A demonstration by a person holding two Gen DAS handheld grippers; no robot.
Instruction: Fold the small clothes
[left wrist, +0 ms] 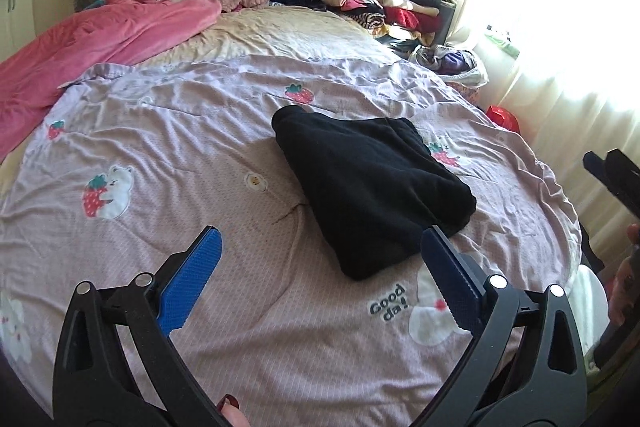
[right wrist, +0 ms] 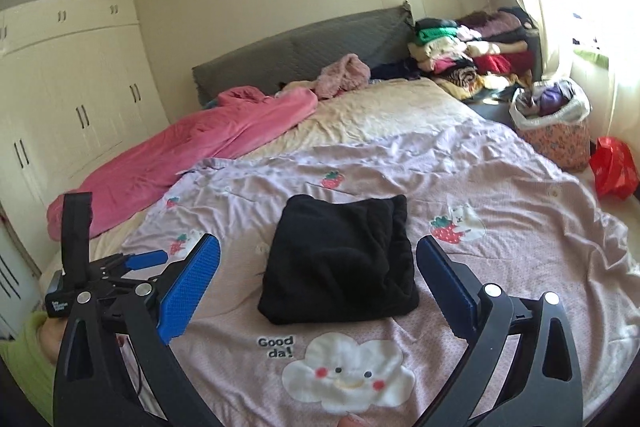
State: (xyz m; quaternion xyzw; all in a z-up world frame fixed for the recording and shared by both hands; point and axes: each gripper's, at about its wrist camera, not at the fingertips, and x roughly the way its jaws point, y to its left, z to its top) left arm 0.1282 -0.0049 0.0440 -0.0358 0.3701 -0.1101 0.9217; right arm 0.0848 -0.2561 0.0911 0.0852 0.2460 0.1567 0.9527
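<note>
A folded black garment (right wrist: 340, 263) lies flat on the lilac quilt (right wrist: 500, 187) of the bed, in the middle of its near half, just beyond the printed words "Good da!" (right wrist: 276, 347) and a white cloud face (right wrist: 348, 379). The right gripper (right wrist: 318, 275) hangs above the quilt with its jaws spread wide, one blue pad on either side of the garment, touching neither cloth nor quilt. The left gripper (left wrist: 320, 263) is likewise wide apart and holds nothing; the garment lies ahead of it and toward its right pad. Strawberry and bear prints dot the quilt. A pink blanket (right wrist: 192, 151) is heaped along the far left side of the bed, against a grey headboard (right wrist: 304, 47). At the far right corner stands a stack of folded clothes (right wrist: 468, 55), with a flowered basket (right wrist: 556, 131) and a red bag (right wrist: 612, 167) near the sunlit curtain (left wrist: 560, 27).
</note>
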